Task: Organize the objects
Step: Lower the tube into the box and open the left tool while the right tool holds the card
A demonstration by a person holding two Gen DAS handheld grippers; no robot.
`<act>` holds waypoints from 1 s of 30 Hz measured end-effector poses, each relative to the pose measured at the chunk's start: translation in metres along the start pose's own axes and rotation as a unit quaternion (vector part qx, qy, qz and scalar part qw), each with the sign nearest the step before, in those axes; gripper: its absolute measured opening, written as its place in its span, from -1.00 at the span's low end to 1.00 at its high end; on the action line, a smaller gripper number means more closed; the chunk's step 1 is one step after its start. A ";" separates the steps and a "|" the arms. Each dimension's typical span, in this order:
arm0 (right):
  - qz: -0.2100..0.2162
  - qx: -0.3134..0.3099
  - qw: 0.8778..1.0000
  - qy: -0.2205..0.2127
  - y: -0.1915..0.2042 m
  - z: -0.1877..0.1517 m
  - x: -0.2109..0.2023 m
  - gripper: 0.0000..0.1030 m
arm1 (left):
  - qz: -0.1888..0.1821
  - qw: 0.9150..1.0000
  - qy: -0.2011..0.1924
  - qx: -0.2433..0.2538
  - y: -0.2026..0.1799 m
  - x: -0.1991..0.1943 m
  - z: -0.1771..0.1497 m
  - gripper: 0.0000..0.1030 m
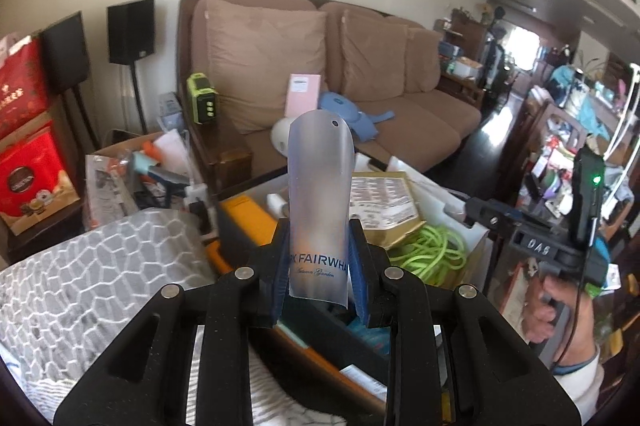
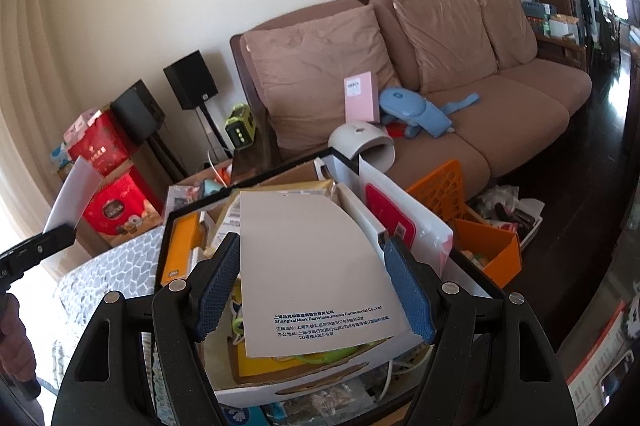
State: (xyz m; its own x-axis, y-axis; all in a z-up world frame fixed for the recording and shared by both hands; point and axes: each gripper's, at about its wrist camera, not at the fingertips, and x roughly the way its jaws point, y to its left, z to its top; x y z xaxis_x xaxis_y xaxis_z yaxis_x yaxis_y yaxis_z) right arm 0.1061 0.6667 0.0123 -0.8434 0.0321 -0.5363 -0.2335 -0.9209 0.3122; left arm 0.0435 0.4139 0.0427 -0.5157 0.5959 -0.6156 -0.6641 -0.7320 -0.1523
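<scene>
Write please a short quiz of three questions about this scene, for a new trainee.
1. True or false: the left gripper is closed on a frosted plastic sleeve.
2. What does the right gripper hold? A) a grey card B) a green cable C) nothing
3. Fill in: on the sofa, the pink box leans against a ____.

Key:
1. True; the blue pads press its two edges.
2. A; the card sits between the pads.
3. Cushion.
</scene>
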 end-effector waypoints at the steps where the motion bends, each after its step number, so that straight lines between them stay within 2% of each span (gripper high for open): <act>1: -0.001 0.002 1.000 0.005 -0.001 -0.001 0.002 0.45 | -0.006 1.000 0.006 0.000 -0.003 0.007 0.001 -0.51; 10: -0.009 0.001 1.000 0.024 -0.003 -0.005 0.009 0.45 | -0.020 0.999 0.045 0.013 -0.031 0.059 -0.001 -0.50; 18: -0.030 0.018 0.997 0.072 -0.012 -0.013 0.029 0.45 | -0.020 0.997 0.070 0.023 -0.047 0.097 -0.001 -0.48; 30: -0.029 0.021 0.997 0.073 -0.017 -0.014 0.029 0.45 | -0.003 0.994 0.100 0.036 -0.063 0.145 -0.005 -0.44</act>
State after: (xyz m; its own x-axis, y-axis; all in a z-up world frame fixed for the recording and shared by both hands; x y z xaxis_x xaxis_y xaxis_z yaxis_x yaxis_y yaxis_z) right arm 0.0924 0.6783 -0.0196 -0.7491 0.0246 -0.6620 -0.3021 -0.9020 0.3084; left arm 0.0127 0.5450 -0.0408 -0.3990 0.5178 -0.7568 -0.7074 -0.6989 -0.1052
